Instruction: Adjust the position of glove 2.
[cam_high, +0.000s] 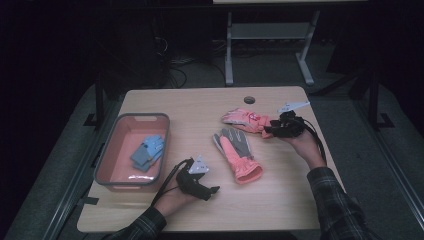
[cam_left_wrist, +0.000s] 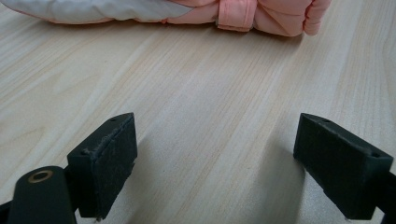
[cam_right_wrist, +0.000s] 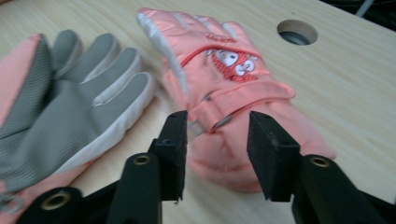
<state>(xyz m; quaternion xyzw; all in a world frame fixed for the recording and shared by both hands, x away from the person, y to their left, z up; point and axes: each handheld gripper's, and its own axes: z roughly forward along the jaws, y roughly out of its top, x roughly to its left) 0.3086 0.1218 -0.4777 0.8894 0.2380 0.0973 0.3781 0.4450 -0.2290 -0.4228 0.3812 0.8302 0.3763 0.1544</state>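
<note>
Two pink winter gloves lie on the wooden table (cam_high: 280, 200). One glove (cam_high: 245, 119) (cam_right_wrist: 219, 70) lies back up, showing a small cartoon patch. My right gripper (cam_high: 270, 131) (cam_right_wrist: 217, 149) stands at its cuff, jaws partly closed, with the padded cuff pinched between the pads. The other glove (cam_high: 235, 152) (cam_right_wrist: 70, 102) lies grey palm up just left of it, its cuff toward the person. My left gripper (cam_high: 212, 192) (cam_left_wrist: 217, 163) rests low over bare wood near the front edge, wide open with nothing between its jaws. That palm-up glove (cam_left_wrist: 233, 11) lies beyond it.
A grey-rimmed pink bin (cam_high: 107, 160) stands at the table's left, holding a pair of blue gloves (cam_high: 149, 151). A round cable hole (cam_high: 249, 99) (cam_right_wrist: 297, 31) sits near the far edge. Behind the table, a white frame (cam_high: 265, 45) stands on the dark floor.
</note>
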